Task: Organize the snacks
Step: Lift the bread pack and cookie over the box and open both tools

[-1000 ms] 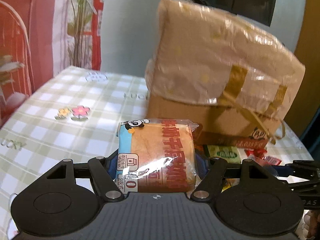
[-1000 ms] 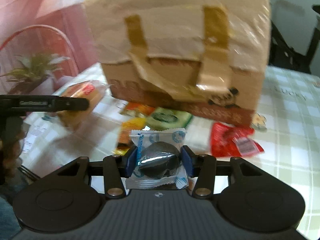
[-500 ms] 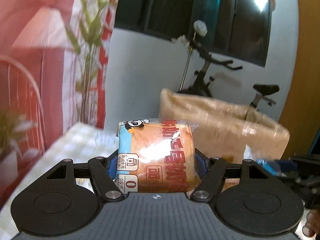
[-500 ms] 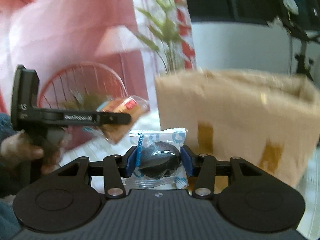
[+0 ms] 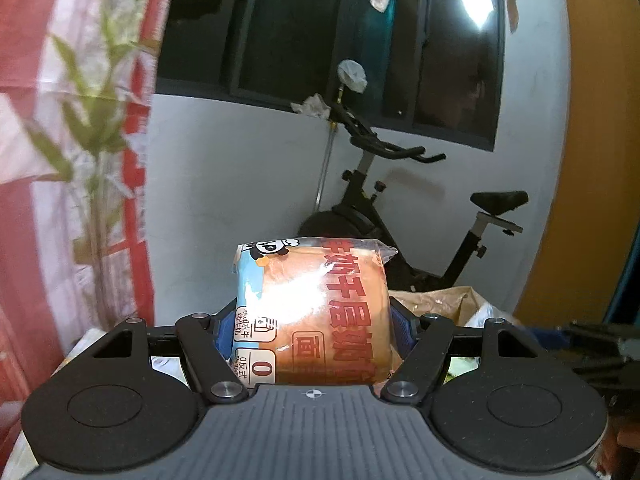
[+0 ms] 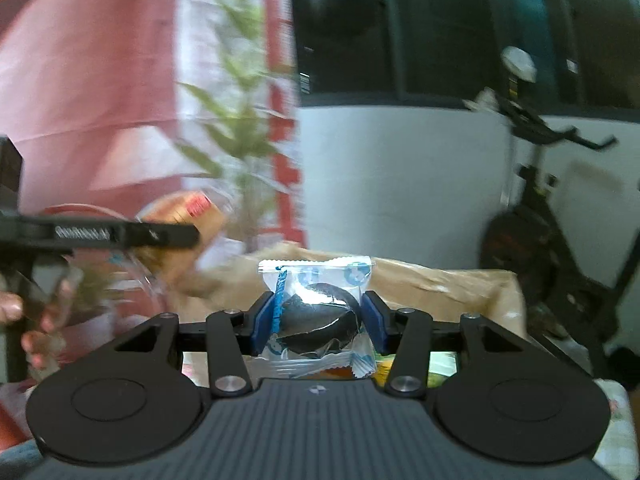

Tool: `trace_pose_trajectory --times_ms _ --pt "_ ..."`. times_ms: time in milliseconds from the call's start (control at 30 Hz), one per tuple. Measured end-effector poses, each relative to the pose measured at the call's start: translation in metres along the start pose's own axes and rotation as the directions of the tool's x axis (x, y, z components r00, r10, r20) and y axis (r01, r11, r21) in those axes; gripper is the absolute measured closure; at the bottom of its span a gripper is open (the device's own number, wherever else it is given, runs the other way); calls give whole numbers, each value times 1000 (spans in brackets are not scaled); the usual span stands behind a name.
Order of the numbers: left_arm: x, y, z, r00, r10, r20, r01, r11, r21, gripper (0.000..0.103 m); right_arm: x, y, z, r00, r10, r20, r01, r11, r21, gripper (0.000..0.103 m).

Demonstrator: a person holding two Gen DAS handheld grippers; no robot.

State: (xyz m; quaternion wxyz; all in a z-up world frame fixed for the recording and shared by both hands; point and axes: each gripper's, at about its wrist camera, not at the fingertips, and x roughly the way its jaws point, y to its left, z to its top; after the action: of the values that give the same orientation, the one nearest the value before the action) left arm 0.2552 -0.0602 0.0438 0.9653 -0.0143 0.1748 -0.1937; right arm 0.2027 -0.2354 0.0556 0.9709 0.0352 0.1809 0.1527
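Each gripper, the left gripper [image 5: 311, 326] and the right gripper [image 6: 319, 320], has a dark grey ribbed housing marked at its front edge with a small round crosshair symbol. To either side of that symbol sits a black plate bearing a raised disc and a triangular cut-out, and from silver pivot screws near the symbol black link bars run forward to the blue pads [image 6: 264, 318] on the fingers. In the right wrist view, the left gripper's black finger [image 6: 120, 235] carries blurred white lettering along its side, and the person's hand [image 6: 28, 320] shows behind it.
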Motion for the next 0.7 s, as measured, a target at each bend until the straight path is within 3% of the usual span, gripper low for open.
trace_pose_trajectory --times_ms 100,333,467,700 --pt "26 -13 2 1000 11 -25 -9 998 56 29 11 -18 -3 998 -63 -20 64 997 52 54" --pt "75 -9 -8 993 9 -121 -4 999 34 28 23 -33 -16 995 -77 -65 83 992 92 51" --pt "73 2 -19 991 5 -133 -5 1000 1 28 24 -33 -18 996 -77 -38 80 992 101 40" --pt "41 16 -8 997 21 -74 -22 1000 -16 24 10 -21 -18 999 -50 -6 50 996 77 40"
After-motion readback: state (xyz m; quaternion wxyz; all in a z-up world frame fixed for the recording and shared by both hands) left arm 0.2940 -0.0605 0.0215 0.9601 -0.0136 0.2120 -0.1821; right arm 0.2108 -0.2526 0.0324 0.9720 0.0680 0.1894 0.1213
